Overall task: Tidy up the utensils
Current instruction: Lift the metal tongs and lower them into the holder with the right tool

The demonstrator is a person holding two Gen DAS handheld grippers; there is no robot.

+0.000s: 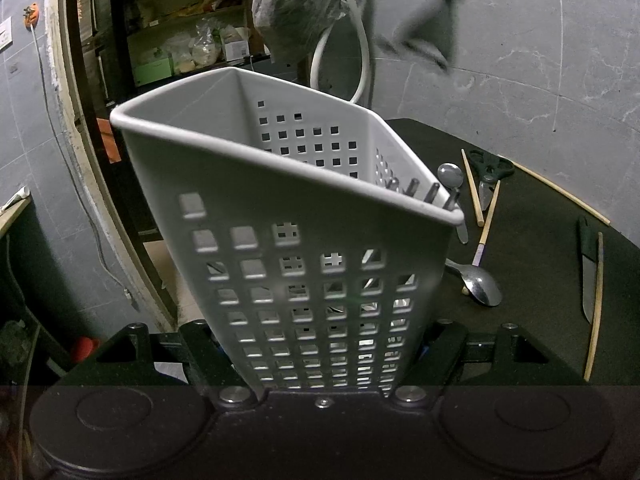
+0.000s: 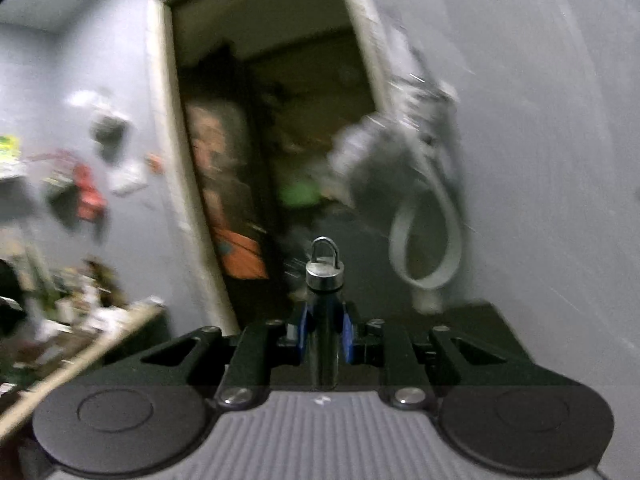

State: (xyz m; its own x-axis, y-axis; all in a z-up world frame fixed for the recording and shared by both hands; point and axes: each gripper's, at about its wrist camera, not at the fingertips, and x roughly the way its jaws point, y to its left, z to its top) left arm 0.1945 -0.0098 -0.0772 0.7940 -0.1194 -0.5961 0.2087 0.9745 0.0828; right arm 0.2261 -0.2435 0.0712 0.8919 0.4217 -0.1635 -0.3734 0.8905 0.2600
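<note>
My left gripper [image 1: 320, 356] is shut on a grey perforated utensil basket [image 1: 280, 208] and holds it tilted at the table's left edge. Several dark utensil handles [image 1: 422, 192] stand in its right corner. On the black table [image 1: 532, 248] to the right lie a steel spoon [image 1: 478, 286], a second spoon [image 1: 450, 176], chopsticks [image 1: 472, 188], black scissors [image 1: 490, 168] and a knife [image 1: 587, 272]. My right gripper [image 2: 325, 332] is shut on a dark utensil handle with a steel cap and ring [image 2: 325, 268], held in the air, pointing at the doorway. The view is blurred.
A grey wall stands behind the table. A doorway [image 1: 180, 32] to a storeroom with shelves opens on the left. A plastic bag [image 1: 300, 8] and a white hose [image 1: 360, 60] hang on the wall behind the basket. More chopsticks [image 1: 594, 308] lie at the table's right.
</note>
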